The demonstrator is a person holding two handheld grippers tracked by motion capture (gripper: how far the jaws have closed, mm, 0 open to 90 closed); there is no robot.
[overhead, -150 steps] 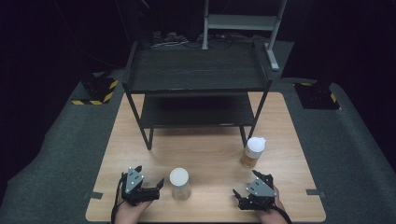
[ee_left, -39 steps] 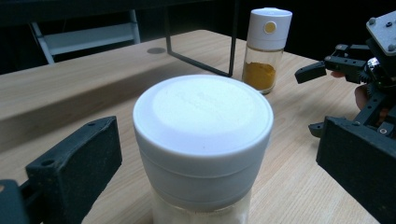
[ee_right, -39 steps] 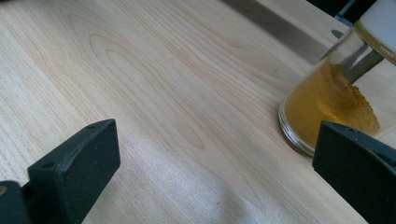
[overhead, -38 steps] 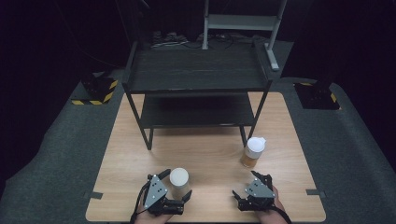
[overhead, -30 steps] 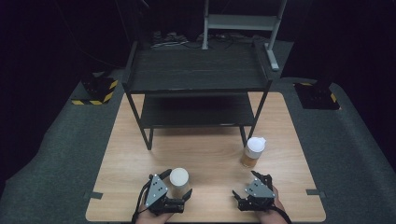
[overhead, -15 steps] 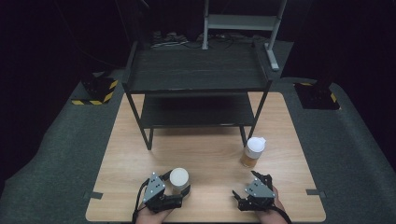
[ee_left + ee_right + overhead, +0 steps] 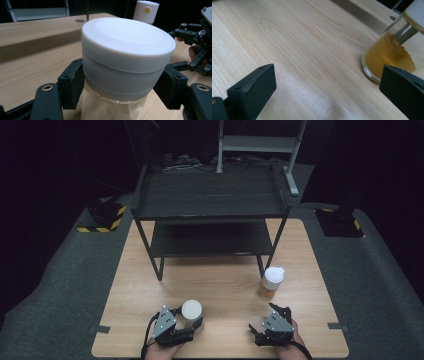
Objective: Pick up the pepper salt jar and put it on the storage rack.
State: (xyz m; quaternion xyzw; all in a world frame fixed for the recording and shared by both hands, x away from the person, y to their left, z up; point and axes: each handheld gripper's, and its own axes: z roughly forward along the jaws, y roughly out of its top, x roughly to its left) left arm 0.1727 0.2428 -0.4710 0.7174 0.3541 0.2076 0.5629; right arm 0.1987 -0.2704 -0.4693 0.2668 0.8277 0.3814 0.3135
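The left gripper [image 7: 120,87], jaws just closing, clamps the white-lidded glass jar of pale powder [image 7: 125,62] at the table's near left edge, pads below the lid (rigid, smooth, breakable glass; grip firmly), while the right gripper [image 7: 324,92] rests unclenched.

Light falls from overhead onto the pale wooden surface [image 7: 220,285], while everything around it sinks into near black. The black shelf [image 7: 212,195] casts a soft shadow beneath. Close up, the white lid [image 7: 127,35] looks slightly soft, grainy, without glare.
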